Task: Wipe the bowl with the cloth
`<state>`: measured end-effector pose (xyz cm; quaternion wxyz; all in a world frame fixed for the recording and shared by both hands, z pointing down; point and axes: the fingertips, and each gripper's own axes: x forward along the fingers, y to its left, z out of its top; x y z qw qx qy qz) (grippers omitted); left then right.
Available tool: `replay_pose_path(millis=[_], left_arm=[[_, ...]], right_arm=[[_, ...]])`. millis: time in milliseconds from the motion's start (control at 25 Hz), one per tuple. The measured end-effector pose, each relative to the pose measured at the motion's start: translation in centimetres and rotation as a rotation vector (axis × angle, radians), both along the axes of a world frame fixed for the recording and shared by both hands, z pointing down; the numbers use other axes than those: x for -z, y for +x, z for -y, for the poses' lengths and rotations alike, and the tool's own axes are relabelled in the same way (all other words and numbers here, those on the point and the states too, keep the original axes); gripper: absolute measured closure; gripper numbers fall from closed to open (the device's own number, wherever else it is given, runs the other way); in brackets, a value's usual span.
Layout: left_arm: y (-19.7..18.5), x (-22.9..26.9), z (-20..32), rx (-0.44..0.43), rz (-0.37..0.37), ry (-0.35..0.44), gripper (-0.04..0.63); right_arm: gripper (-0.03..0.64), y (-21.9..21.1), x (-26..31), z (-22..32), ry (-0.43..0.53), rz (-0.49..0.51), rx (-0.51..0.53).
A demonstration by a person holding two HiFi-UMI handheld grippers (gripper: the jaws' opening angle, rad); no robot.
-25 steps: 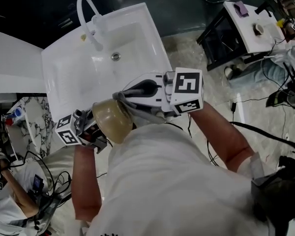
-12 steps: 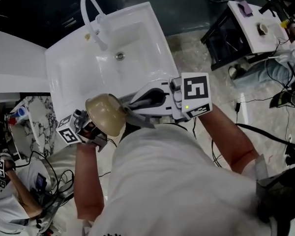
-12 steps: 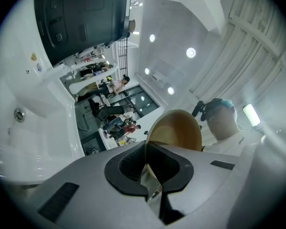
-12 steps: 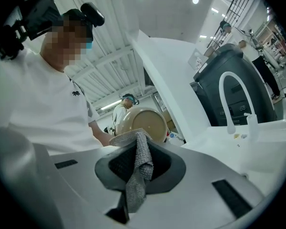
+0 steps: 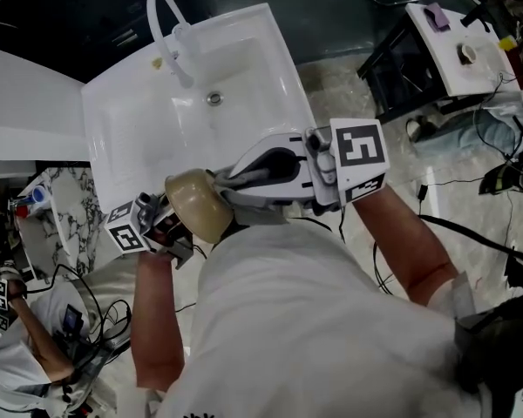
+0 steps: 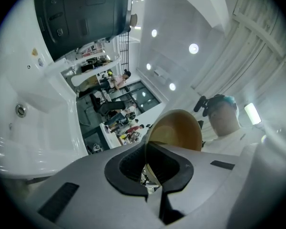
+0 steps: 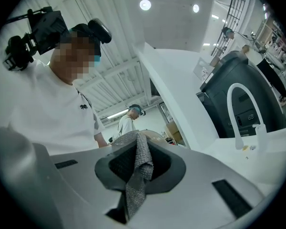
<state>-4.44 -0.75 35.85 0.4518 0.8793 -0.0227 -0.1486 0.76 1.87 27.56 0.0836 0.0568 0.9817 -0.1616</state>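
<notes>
- Our left tool [image 6: 148, 171] is clenched on the rim of the tan rounded bowl [image 5: 199, 205], at the head view's centre-left, just below the white sink [image 5: 139, 138].
- Our right tool [image 7: 140, 175] pinches the grey woven cloth [image 7: 142, 159] by the bowl.
- We should steady the bowl and sweep firmly round.

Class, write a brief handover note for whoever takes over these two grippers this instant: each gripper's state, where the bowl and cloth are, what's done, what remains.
Left gripper: jaws shut on the rim of the tan round bowl, held tilted in the air by the near edge of the white sink.
Right gripper: jaws shut on the grey woven cloth, its end up against the bowl.
Done: bowl and cloth picked up and brought together.
Left: wipe the bowl. How much is already wiped cannot be told.
</notes>
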Motion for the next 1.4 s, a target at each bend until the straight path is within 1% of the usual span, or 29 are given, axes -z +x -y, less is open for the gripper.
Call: replay_pose_path(millis=[200, 440, 680, 920, 1120, 1400], left_arm=[[0.5, -0.1, -0.7, -0.032, -0.003, -0.002, 0.577], [1.1, 0.4, -1.1, -0.049, -0.024, 0.004, 0.577], [1.0, 0.9, -0.9, -0.043, -0.04, 0.013, 0.577], [0.3, 1.4, 0.1, -0.017, -0.065, 0.012, 0.577], [0.2, 1.2, 0.3, 0.008, -0.058, 0.009, 0.577], [0.5, 0.2, 0.7, 0.015, -0.027, -0.015, 0.577]], right_arm=[[0.584, -0.2, 0.0, 1.1, 0.002, 0.004, -0.055], [0.584, -0.2, -1.0, 1.8, 0.002, -0.04, -0.097], [0.584, -0.3, -2.1, 1.5, -0.004, -0.082, -0.08], [0.584, -0.7, -2.5, 0.7, -0.012, -0.097, -0.022], [0.584, -0.3, -2.2, -0.8, -0.005, -0.068, 0.033], [0.584, 0.8, 0.0, -1.1, 0.009, 0.035, 0.065]])
